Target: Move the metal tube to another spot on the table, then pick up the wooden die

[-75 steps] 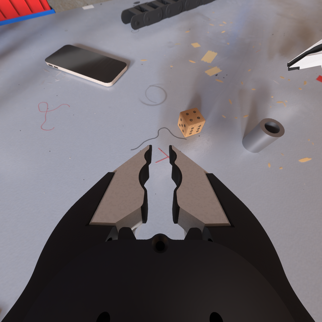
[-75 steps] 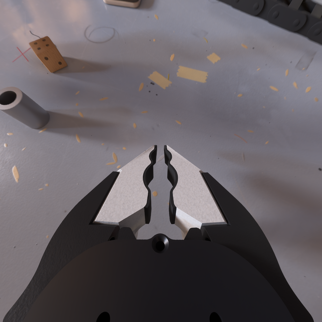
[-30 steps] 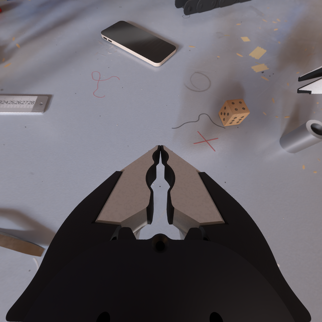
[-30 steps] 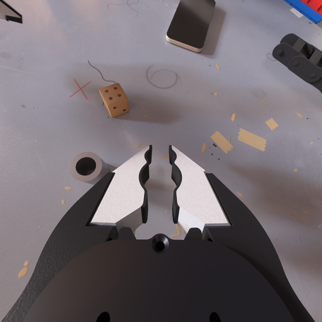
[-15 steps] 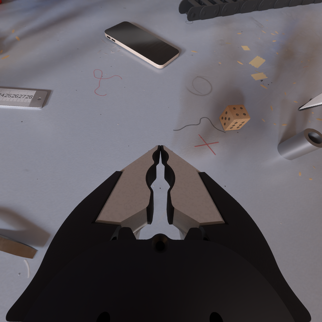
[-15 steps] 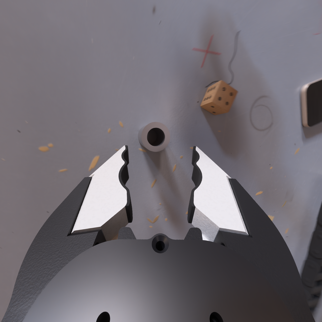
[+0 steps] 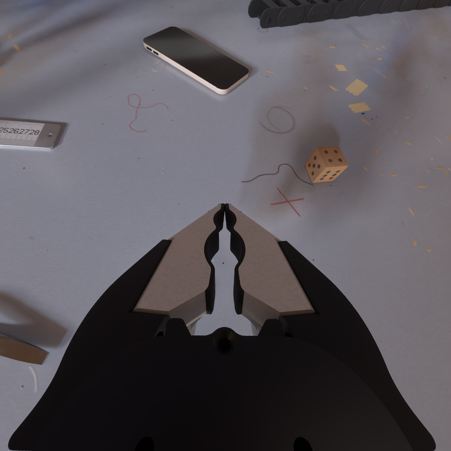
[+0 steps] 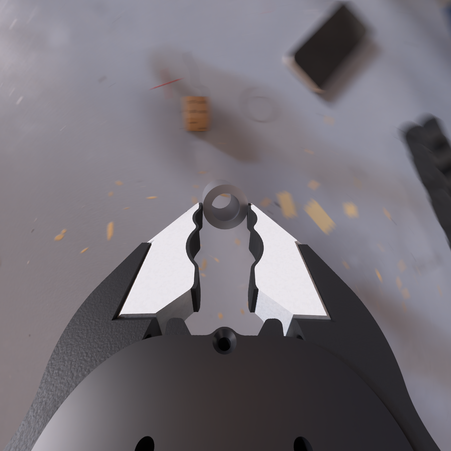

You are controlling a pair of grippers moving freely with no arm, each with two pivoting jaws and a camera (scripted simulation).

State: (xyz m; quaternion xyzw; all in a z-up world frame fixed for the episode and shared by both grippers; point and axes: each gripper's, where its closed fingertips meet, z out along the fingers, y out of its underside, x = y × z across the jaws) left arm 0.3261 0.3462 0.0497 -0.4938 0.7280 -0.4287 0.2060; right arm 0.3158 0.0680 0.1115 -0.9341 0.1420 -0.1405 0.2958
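The wooden die sits on the grey table to the right of and beyond my left gripper, which is shut and empty above the table. The metal tube is seen end-on between the tips of my right gripper, which is shut on it. The table behind it is blurred by motion while the tube stays sharp. The die also shows blurred in the right wrist view, beyond the tube and a little left. The tube does not show in the left wrist view.
A dark phone lies far centre, also in the right wrist view. A black cable chain lies at the back, at the right in the right wrist view. A steel ruler lies left. Tape scraps and chips litter the right.
My right gripper has closed on the metal tube and is moving with it. The tube and the right gripper's tip have left the left wrist view. The left gripper stays shut and nearly still.
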